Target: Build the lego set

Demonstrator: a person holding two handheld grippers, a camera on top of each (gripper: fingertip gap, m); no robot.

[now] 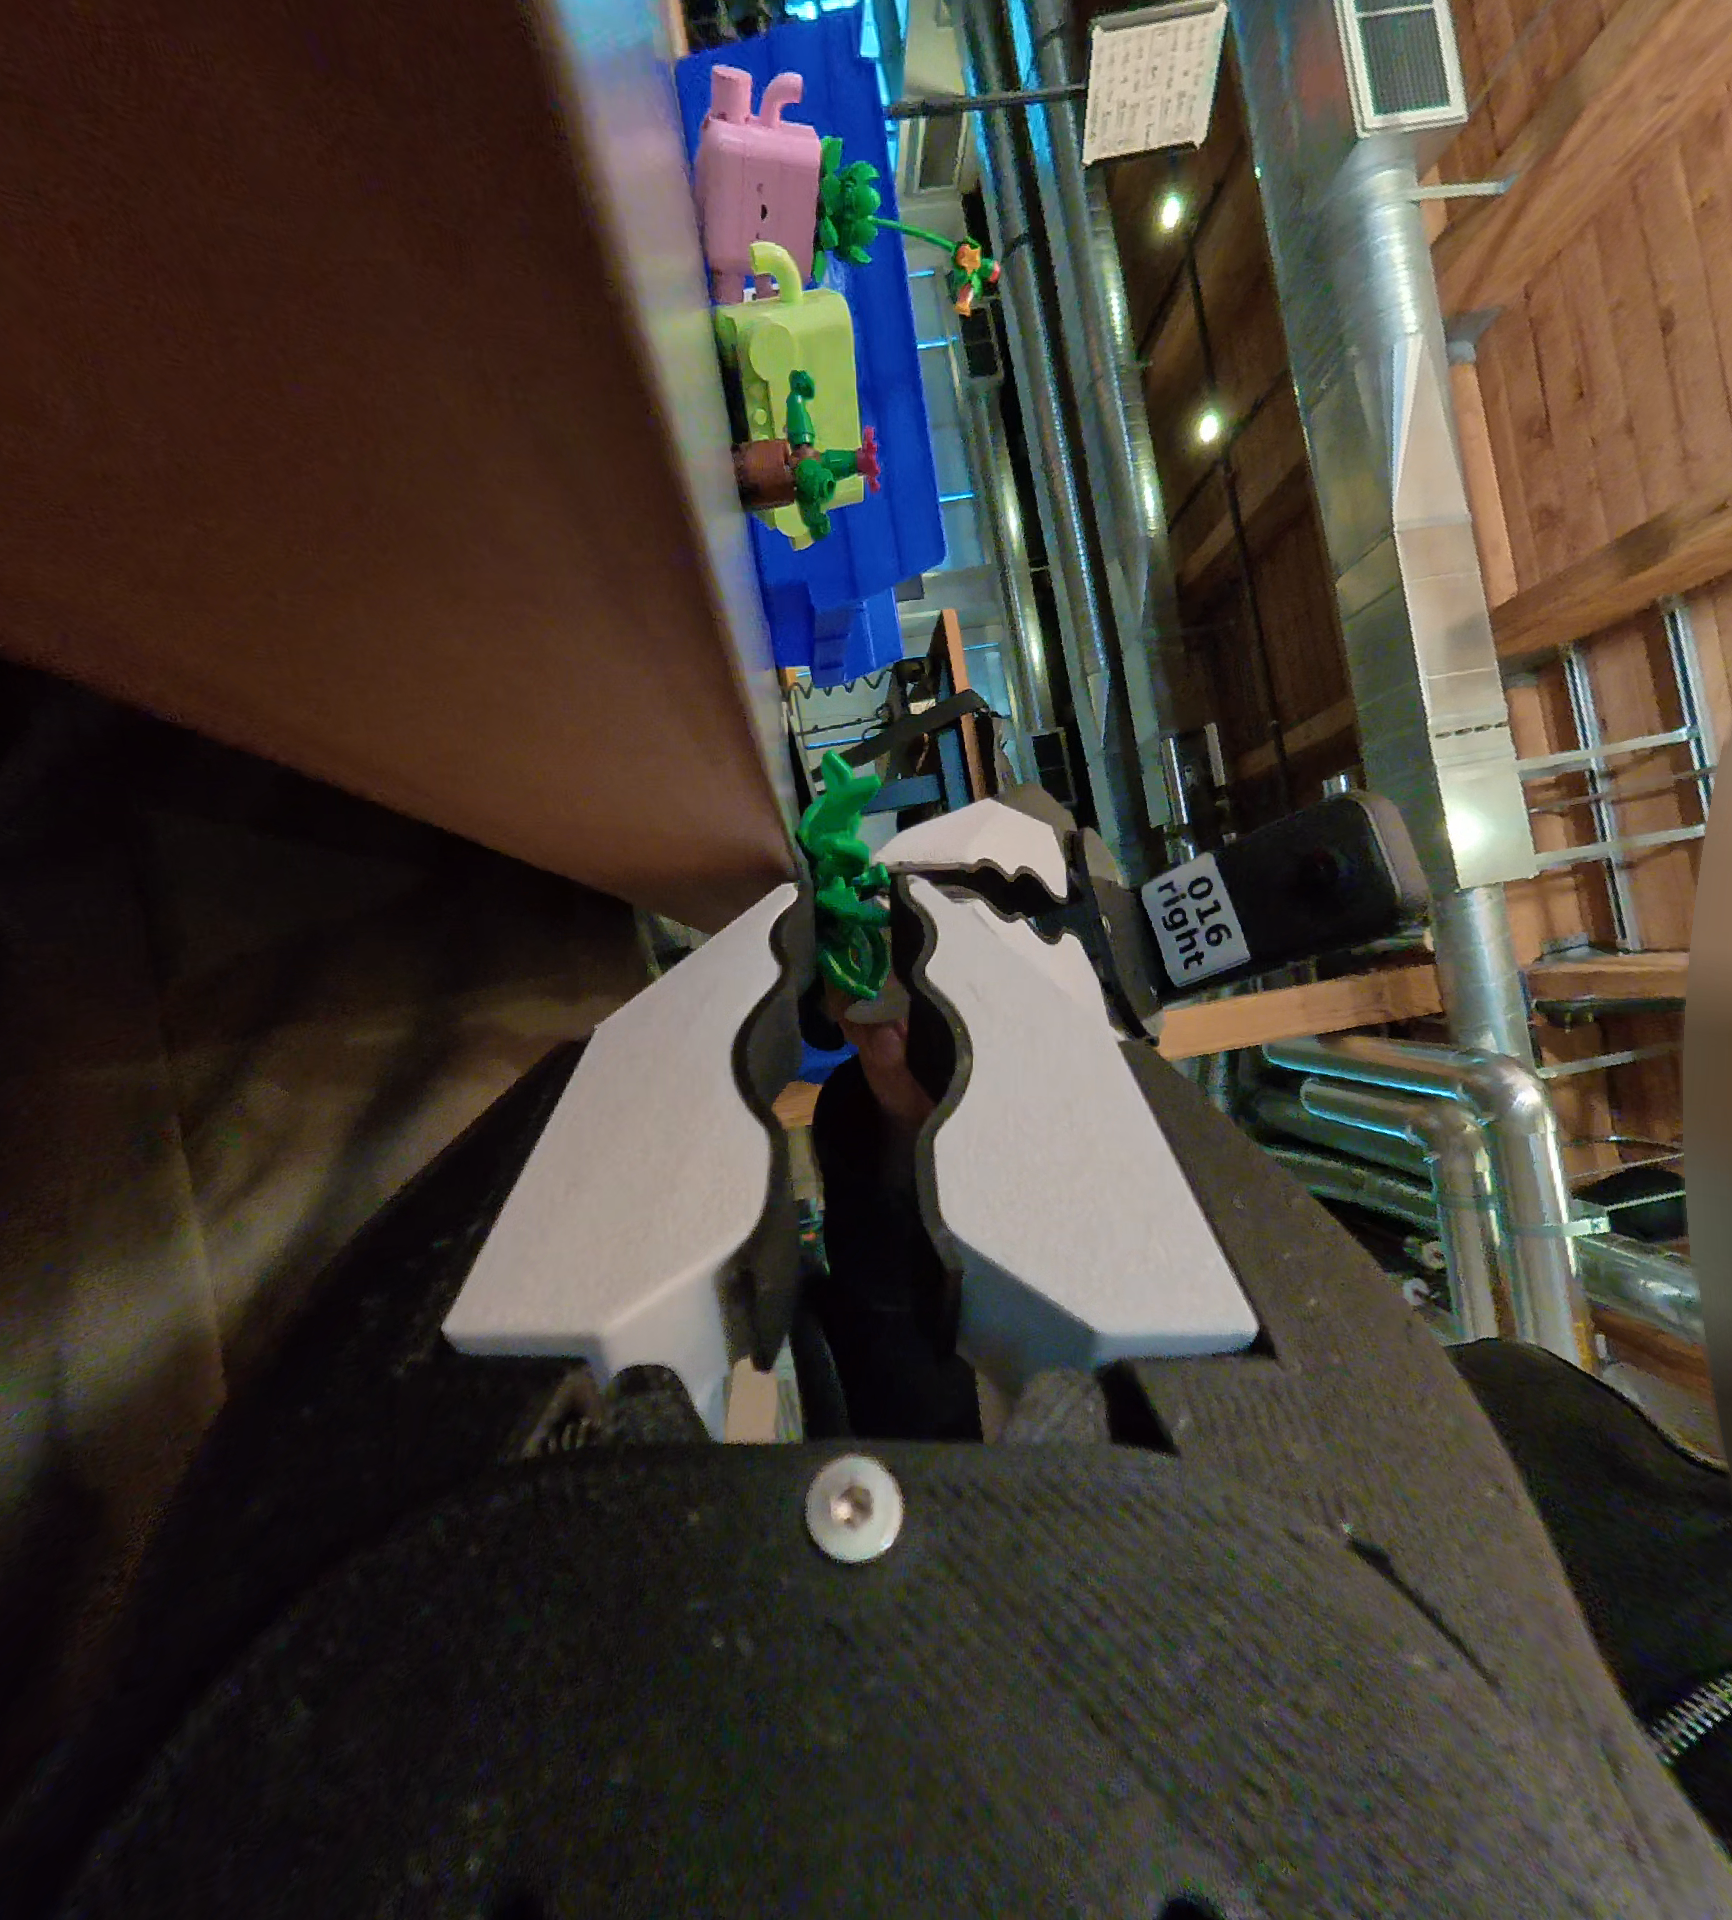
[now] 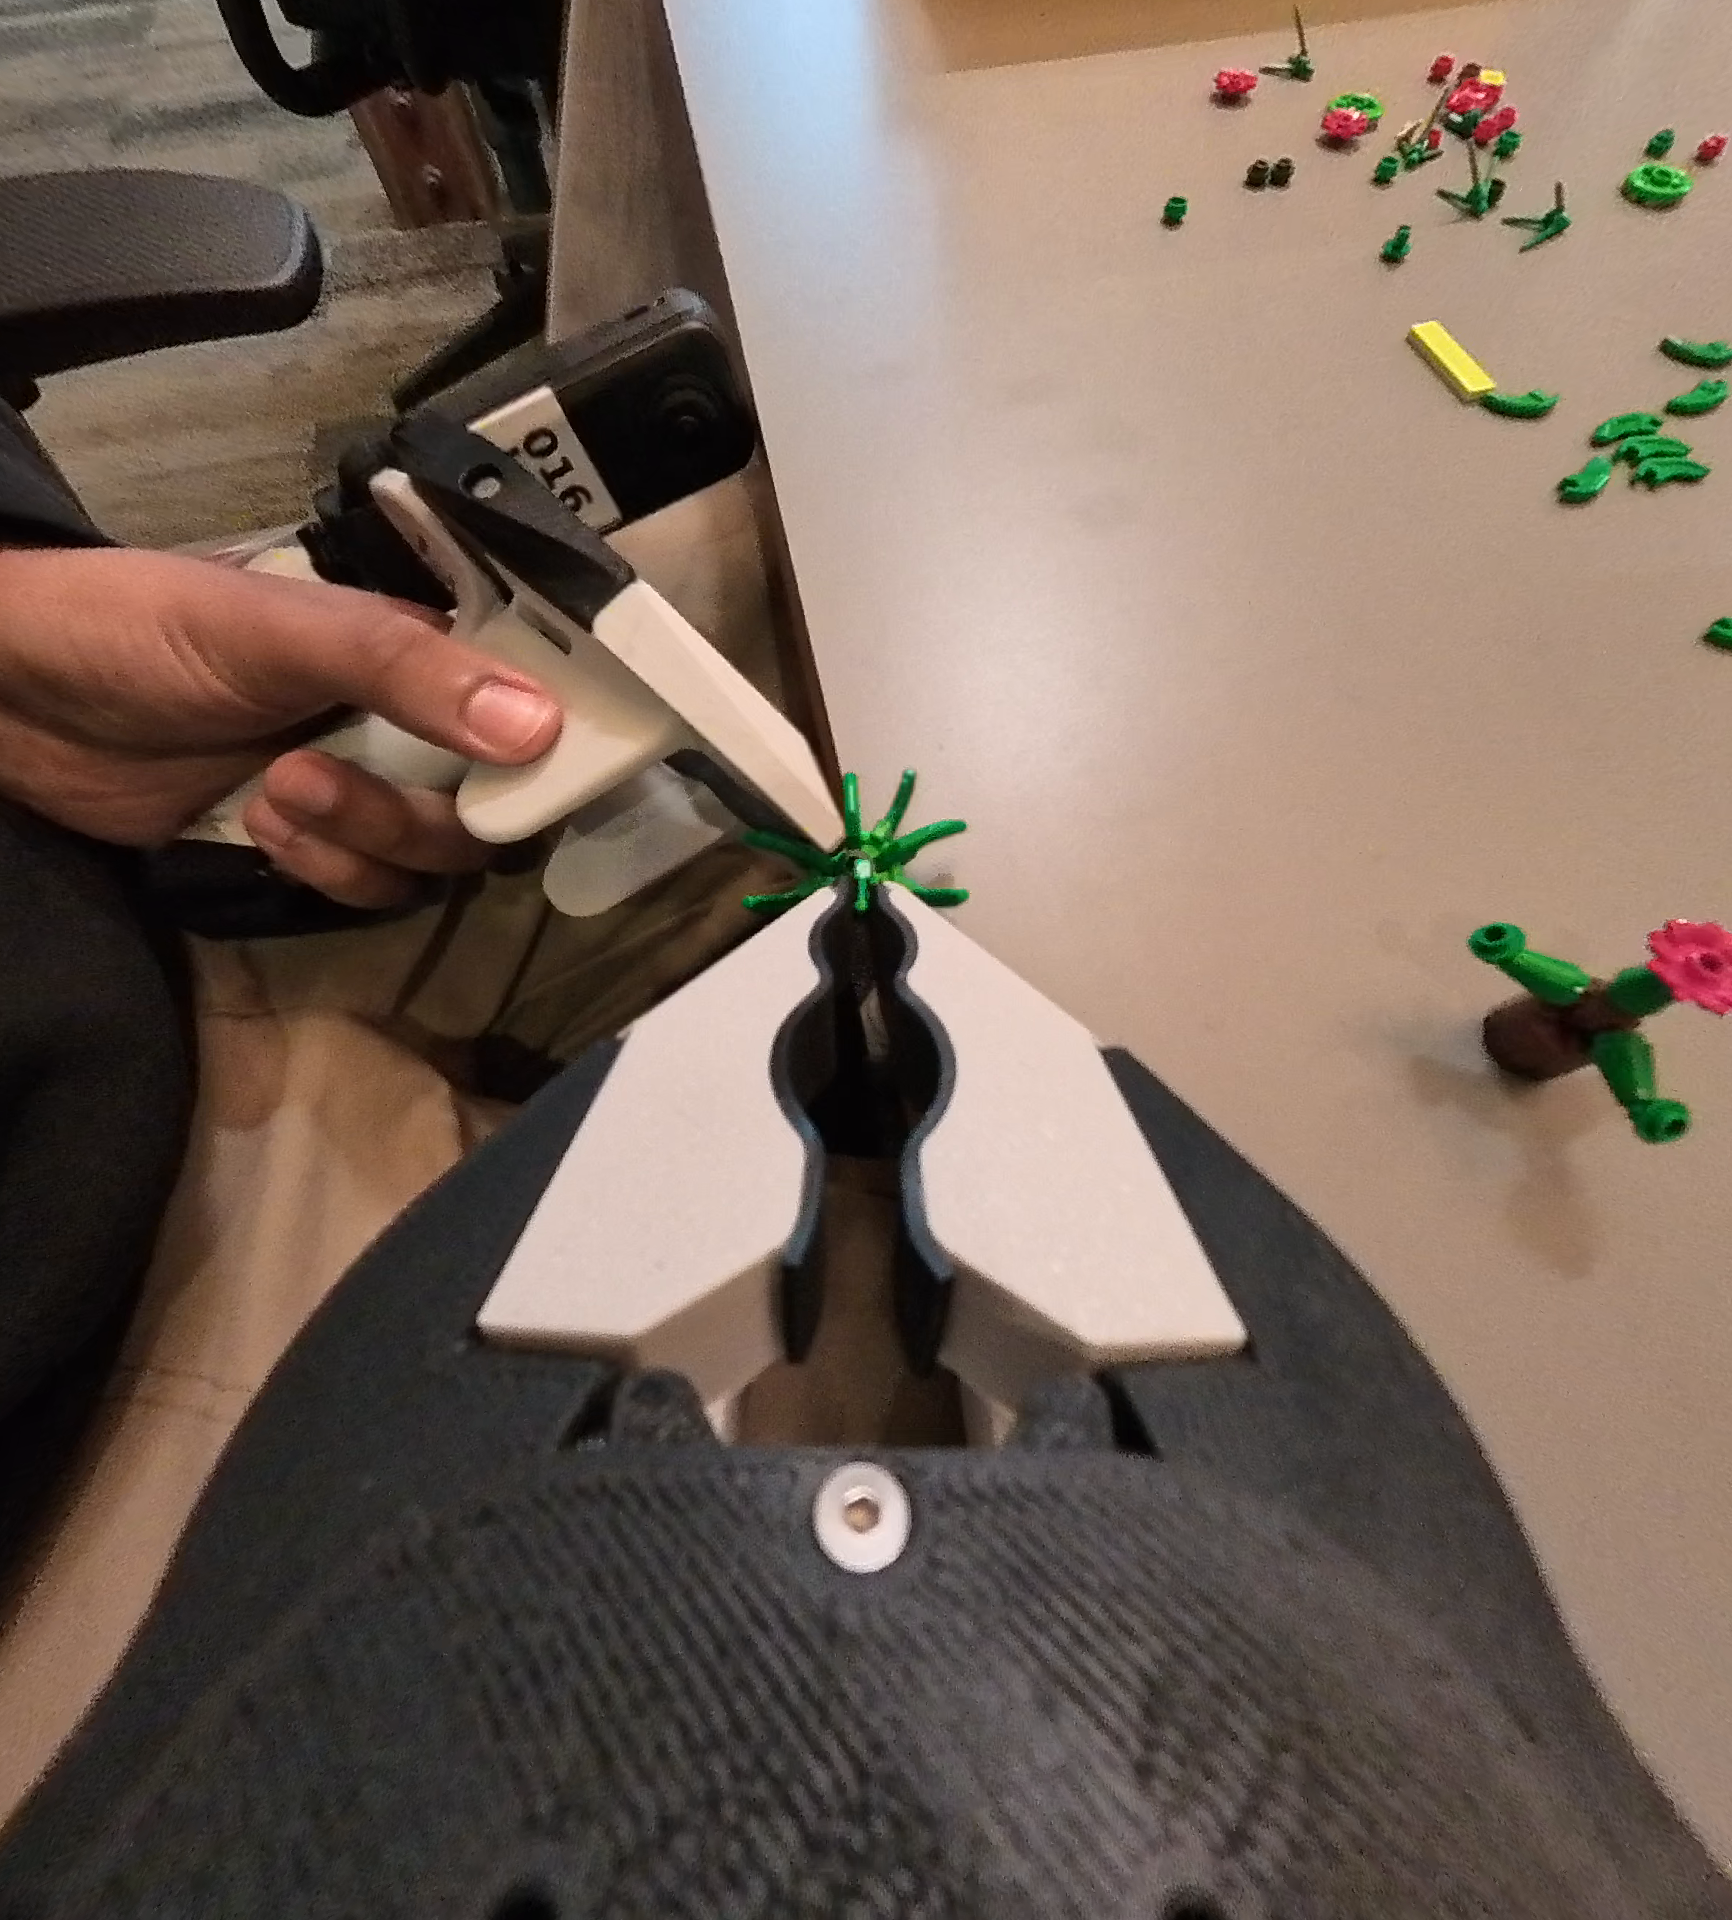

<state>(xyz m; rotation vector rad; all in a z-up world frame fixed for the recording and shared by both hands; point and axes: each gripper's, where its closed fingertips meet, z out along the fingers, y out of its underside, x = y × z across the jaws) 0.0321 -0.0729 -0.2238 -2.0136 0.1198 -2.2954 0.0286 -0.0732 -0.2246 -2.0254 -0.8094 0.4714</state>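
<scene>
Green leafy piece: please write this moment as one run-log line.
left claw: shut on green leafy piece | right claw: shut on same piece, at table edge | brown stem with pink flower: lying on table

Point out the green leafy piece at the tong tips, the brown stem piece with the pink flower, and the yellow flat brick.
green leafy piece point(image 2: 857, 854): right wrist view, its centre hub.
brown stem piece with the pink flower point(image 2: 1539, 1036): right wrist view, the brown base.
yellow flat brick point(image 2: 1451, 358): right wrist view, its top face.
</scene>
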